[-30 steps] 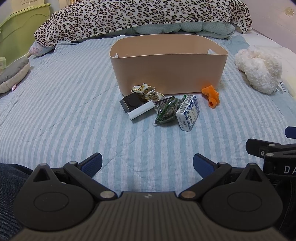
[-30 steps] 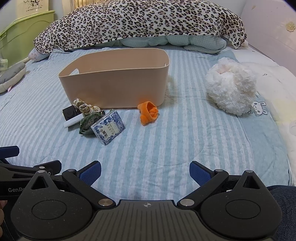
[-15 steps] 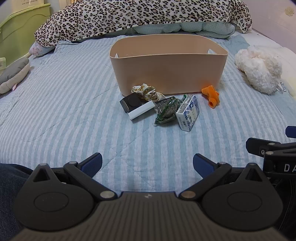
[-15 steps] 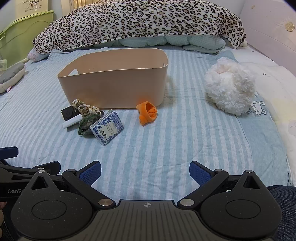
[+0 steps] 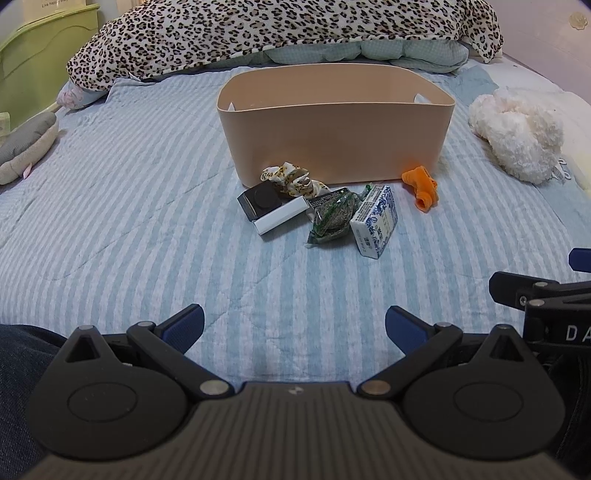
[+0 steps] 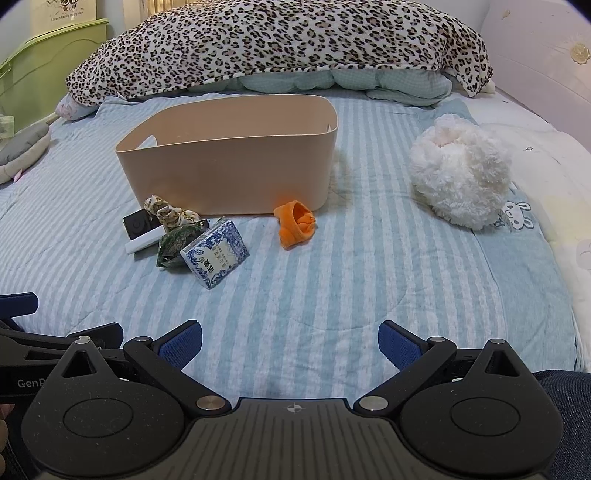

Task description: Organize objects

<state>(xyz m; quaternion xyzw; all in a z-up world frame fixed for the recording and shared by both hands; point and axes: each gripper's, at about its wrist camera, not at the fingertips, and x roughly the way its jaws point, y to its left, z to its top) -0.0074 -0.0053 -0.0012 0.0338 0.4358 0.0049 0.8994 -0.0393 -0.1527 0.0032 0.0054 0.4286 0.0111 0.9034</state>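
A beige bin [image 5: 332, 122] [image 6: 232, 162] stands on the striped bed. In front of it lie a leopard scrunchie [image 5: 291, 181] [image 6: 168, 214], a black-and-white box [image 5: 271, 208] [image 6: 142, 232], a green packet [image 5: 330, 219] [image 6: 175, 245], a blue-and-white patterned box [image 5: 375, 219] [image 6: 216, 254] and an orange cloth [image 5: 421, 186] [image 6: 295, 223]. My left gripper [image 5: 293, 326] is open and empty, well short of the pile. My right gripper [image 6: 290, 341] is open and empty, also short of it.
A white fluffy toy [image 5: 517, 133] [image 6: 460, 177] lies right of the bin. A leopard blanket [image 5: 280, 29] [image 6: 277, 44] is heaped behind it. A grey cushion [image 5: 26, 144] lies at the left edge. A green headboard [image 6: 44, 62] stands far left.
The right gripper has shifted slightly, so the scene sits a little lower left in its view. The left gripper and the objects have not moved.
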